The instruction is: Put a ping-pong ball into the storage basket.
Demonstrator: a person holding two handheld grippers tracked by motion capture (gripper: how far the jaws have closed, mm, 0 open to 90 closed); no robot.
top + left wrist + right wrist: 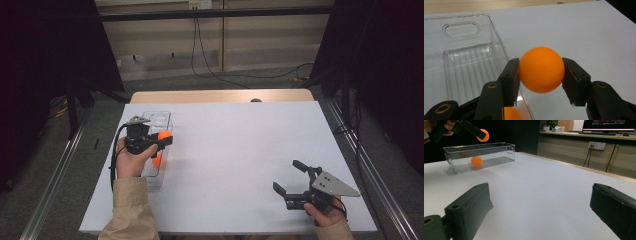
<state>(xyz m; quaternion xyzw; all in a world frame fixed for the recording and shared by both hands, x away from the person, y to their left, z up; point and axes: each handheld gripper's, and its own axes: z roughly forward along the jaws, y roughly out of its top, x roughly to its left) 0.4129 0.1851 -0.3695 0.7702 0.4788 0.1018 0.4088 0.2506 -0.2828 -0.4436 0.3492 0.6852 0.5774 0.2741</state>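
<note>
Bench (240, 165), wide, white-topped, with a strip of pale wood along its far edge: carries every item below.

Clear rectangular plastic bin (159, 120), ribbed floor, cut-out handle at each end: stands at the bench's left side, long axis running away from the person.

Left gripper (162, 140), black: held above the bin's right wall, fingers (510, 75) clenched on the orange ball from both sides.

Right gripper (292, 176), black with a grey three-cornered plate: low over the bench's near right corner, well apart from the bin, fingers (467, 207) spread wide with nothing between them.

Round orange table-tennis ball, held (541, 69): lifted clear of the bench, at the bin's right rim rather than squarely over its floor.

Second orange ball, same kind (476, 161): lies on the bin's floor toward its near end.

Progress, as judged: one ball is stowed and one is in carriage; what is left appears to be centring it over the opening and letting go. No further loose balls are seen on the bench.

Views compared: the right gripper view gives a side-on reading of the held ball's height above the rim. The left gripper view gives the grip contact and the rim beneath it. The high view gives the spacing of both hands.
</note>
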